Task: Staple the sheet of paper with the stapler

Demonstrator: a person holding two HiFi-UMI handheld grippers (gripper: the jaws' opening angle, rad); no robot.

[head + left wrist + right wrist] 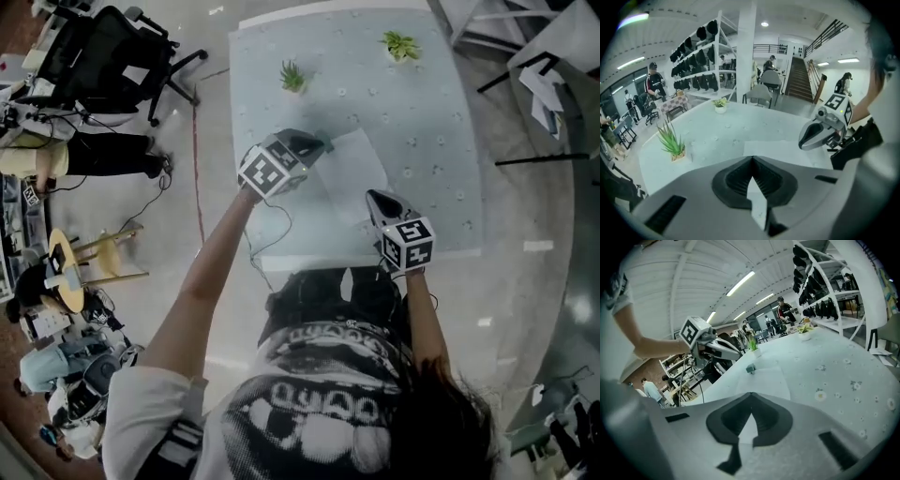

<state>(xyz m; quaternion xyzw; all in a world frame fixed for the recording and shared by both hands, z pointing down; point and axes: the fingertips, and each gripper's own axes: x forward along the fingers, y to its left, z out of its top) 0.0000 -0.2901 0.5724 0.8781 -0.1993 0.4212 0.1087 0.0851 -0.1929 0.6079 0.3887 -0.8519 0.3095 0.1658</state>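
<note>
Pale, flower-printed cloth covers the worktop [422, 112] in front of you. The sheet of paper [354, 169] lies flat on it, near the edge closest to you. The stapler [750, 368], small and dark, stands at the sheet's far corner as your right gripper view shows it. Whether it sits on the paper or just beside the edge, I cannot tell. From your head view it does not show at all, because your left gripper covers that corner.

As I judge it, the task is at its start. The stapler is in neither gripper, and the paper does not look to be fed into it. No picture is sharp enough to show whether a staple is already in the sheet. What seems left is to take or press the stapler with a corner of the sheet inside it.

Your left tongs [317, 146] are closed tip to tip with nothing between them. They hang over the sheet's far left corner, close to where the stapler stands. Your right tongs [377, 199] are also closed and empty. They point along the sheet from its near right edge, so the whole sheet lies between them and the stapler.

Further out, two small potted plants [293, 75] stand well apart from the paper near the worktop's far side. Beyond that is an open hall with shelves [701, 65] and a staircase [799, 77].
</note>
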